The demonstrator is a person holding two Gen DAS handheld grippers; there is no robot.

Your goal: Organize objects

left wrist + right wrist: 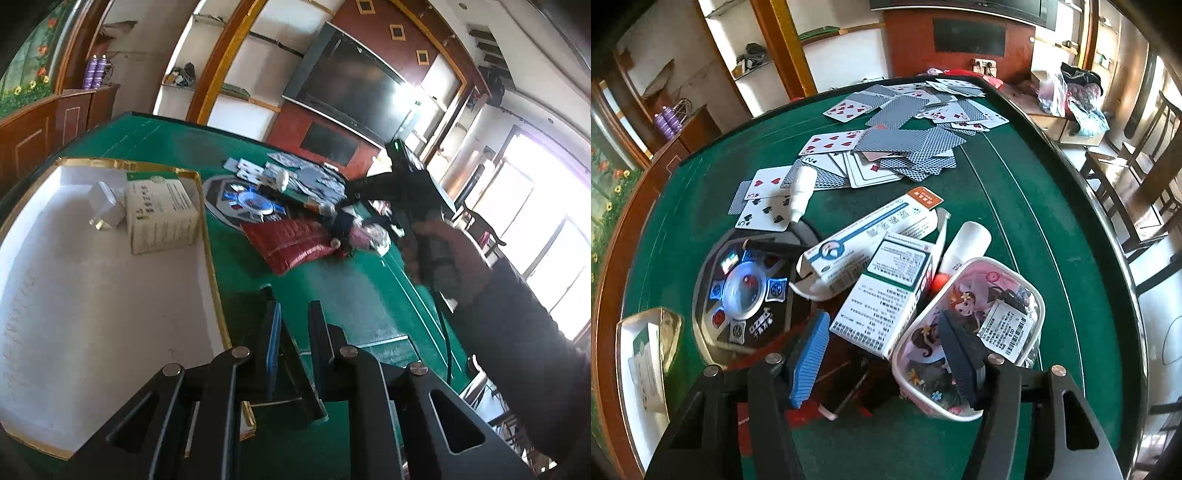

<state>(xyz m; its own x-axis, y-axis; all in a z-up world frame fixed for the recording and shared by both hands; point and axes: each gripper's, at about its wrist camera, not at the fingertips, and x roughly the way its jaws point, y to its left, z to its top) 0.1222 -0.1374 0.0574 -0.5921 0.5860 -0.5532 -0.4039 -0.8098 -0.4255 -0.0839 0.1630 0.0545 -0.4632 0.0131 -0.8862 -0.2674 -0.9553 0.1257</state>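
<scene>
Green felt table (1015, 206) carries scattered playing cards (905, 147) and a heap of medicine cartons, where the right gripper (886, 343) hangs released over a green-and-white printed carton (886, 295), while the left gripper (291, 321), nearly closed and empty, hovers beside a gold-rimmed white tray (74, 277).

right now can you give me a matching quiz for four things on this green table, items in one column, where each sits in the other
Items:
1. white gold-rimmed tray
2. pink cartoon pouch
3. small white bottle
4. green and white medicine box

Places:
A. lying across the playing cards
B. inside the tray
C. left part of the table
D. beside the right gripper

Pairs: 1-C, 2-D, 3-A, 4-B
</scene>
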